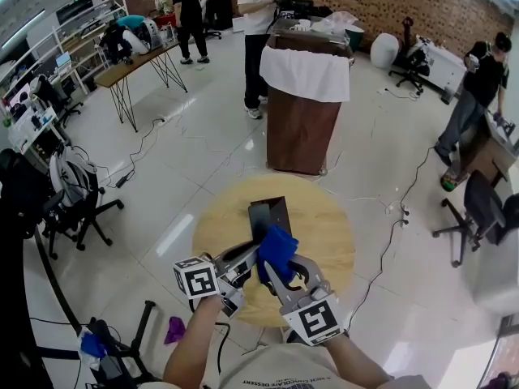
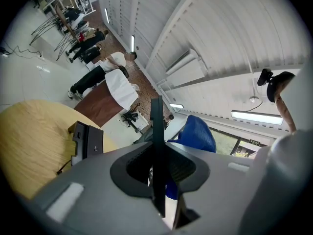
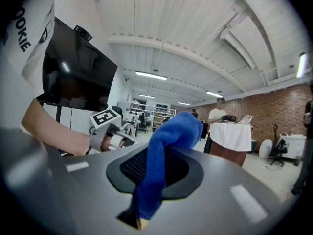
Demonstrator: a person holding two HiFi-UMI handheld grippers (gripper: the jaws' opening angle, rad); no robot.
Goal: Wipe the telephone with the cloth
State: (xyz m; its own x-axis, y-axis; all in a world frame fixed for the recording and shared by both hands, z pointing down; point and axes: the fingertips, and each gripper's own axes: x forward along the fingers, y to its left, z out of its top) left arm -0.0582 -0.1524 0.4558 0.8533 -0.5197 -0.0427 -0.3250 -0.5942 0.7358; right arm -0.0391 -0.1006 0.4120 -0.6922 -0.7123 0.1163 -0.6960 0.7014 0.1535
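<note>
A thin black telephone [image 1: 259,220] stands upright over the round wooden table [image 1: 324,225], and my left gripper [image 1: 254,251] is shut on its lower end. In the left gripper view the telephone [image 2: 157,131] shows edge-on, clamped between the jaws of the left gripper [image 2: 157,175]. My right gripper [image 1: 276,264] is shut on a bunched blue cloth [image 1: 277,250], which lies against the telephone's near side. In the right gripper view the cloth [image 3: 168,146] rises out of the jaws of the right gripper [image 3: 156,180]. A black stand [image 2: 87,142] sits on the table [image 2: 34,131] behind the telephone.
A brown cabinet draped in white [image 1: 304,112] stands past the table, with a person [image 1: 261,23] behind it. Office chairs [image 1: 73,193] stand at the left and another chair [image 1: 478,209] at the right. A cable [image 1: 389,241] runs over the floor.
</note>
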